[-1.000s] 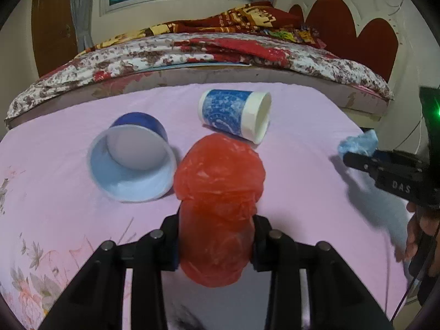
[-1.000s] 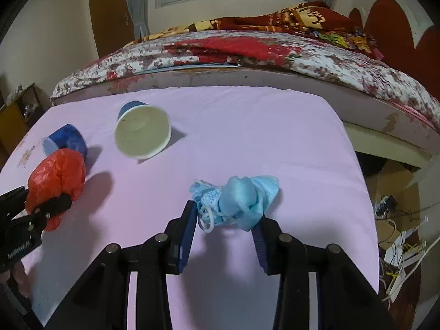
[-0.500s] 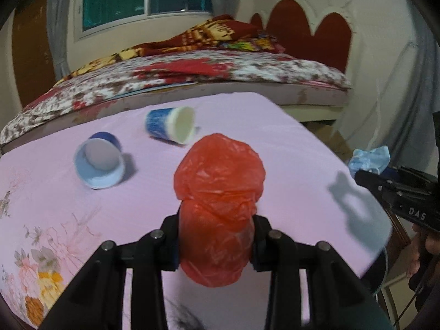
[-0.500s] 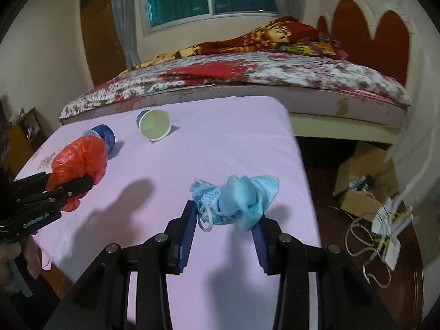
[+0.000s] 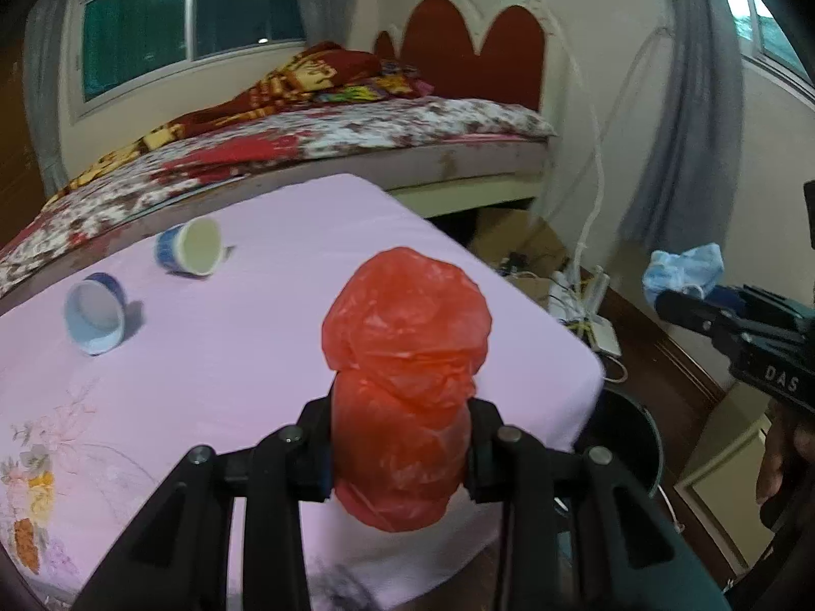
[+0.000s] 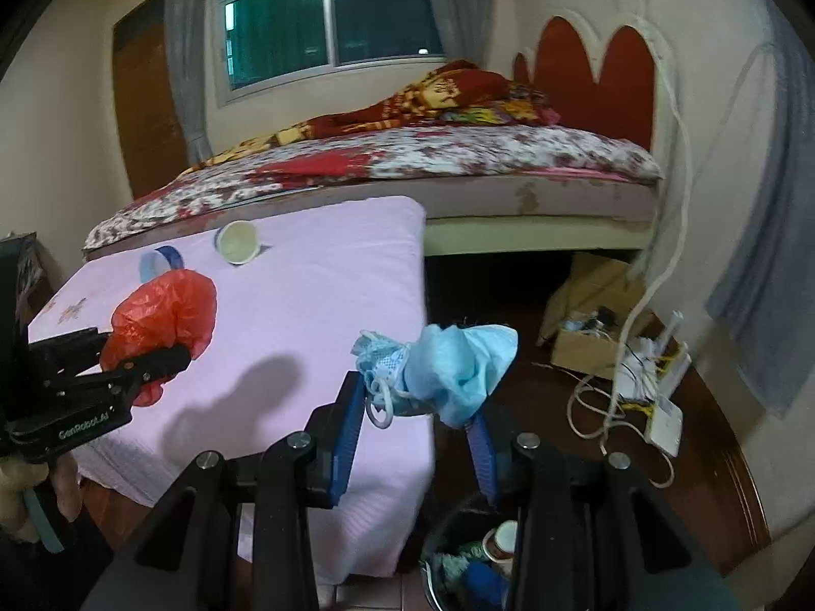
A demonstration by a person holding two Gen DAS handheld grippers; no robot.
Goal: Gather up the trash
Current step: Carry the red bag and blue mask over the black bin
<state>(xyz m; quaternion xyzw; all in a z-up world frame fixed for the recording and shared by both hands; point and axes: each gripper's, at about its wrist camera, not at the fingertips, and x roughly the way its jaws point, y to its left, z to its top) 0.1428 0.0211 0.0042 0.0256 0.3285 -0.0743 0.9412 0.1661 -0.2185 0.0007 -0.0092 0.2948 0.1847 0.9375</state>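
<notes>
1. Both grippers have moved back from the pink table toward its right edge; the two cups look smaller now.
2. The left gripper pinches the red plastic bag between its jaws, above the near right part of the table.
3. The right gripper pinches the blue face mask, above the trash bin on the floor.
4. The blue cup and the white-rimmed cup lie on the far left of the table.

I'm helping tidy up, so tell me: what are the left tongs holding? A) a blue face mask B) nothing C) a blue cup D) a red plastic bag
D: the left tongs are clamped on the crumpled red plastic bag.
</notes>
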